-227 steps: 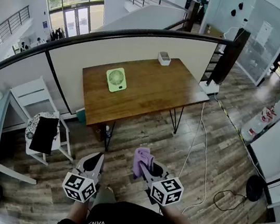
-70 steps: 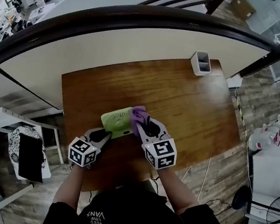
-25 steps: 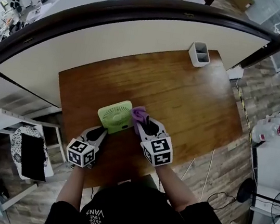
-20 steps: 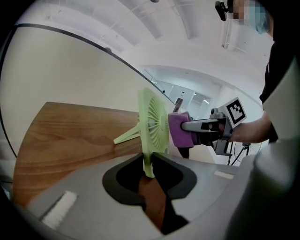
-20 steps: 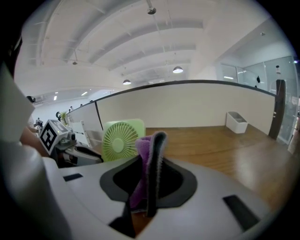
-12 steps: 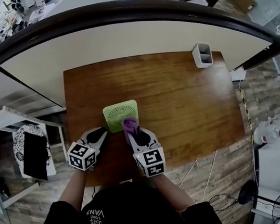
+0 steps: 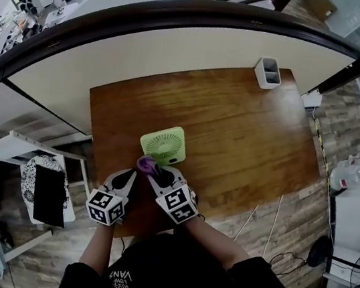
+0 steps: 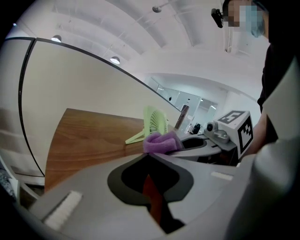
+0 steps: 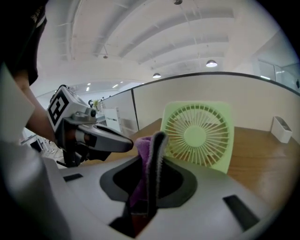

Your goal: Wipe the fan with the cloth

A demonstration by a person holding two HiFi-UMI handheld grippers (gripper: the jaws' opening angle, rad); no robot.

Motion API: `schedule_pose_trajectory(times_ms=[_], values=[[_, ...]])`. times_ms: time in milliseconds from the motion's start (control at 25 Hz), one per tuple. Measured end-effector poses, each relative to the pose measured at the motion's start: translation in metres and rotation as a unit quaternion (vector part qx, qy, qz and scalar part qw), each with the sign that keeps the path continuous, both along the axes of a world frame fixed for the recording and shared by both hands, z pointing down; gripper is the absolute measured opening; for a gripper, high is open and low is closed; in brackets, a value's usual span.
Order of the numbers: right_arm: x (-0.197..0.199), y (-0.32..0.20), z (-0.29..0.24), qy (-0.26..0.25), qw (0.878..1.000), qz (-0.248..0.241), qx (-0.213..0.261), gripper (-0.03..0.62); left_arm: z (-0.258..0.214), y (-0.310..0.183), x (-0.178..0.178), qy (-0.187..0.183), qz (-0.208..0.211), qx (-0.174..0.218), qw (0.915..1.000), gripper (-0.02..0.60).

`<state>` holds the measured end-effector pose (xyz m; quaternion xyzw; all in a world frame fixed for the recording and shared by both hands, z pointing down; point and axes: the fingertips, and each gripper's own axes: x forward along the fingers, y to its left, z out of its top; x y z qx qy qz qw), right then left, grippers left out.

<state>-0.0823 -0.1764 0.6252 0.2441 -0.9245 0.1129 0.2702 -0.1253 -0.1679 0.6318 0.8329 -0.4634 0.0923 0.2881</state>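
The purple cloth point(image 9: 142, 157) is pinched by the right gripper point(image 9: 157, 139), just on the near side of the green fan point(image 9: 197, 136). The left gripper point(image 8: 148, 159) has just been closed on nothing.

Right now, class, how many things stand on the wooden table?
2. A green fan stands near the front edge of the table, and a white holder stands at its far right corner. The near edge is partly covered, so something small may be hidden there.
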Motion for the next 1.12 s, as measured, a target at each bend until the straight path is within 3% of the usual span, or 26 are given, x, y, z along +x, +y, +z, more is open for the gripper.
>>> schedule_pose_trajectory(times_ms=[240,760,1120], values=[[0.015,-0.006,0.005,0.000,1.000,0.010,-0.005,0.092,0.000,0.000,0.006,0.012,0.003,-0.004,0.9999,0.012],[0.112,-0.041,0.013,0.010,0.988,0.152,-0.035,0.092,-0.002,-0.009,0.025,0.008,0.032,-0.004,0.9995,0.011],[0.146,-0.050,0.010,0.013,0.974,0.222,-0.043,0.092,-0.018,-0.004,0.026,0.011,0.035,0.008,0.9993,0.011]])
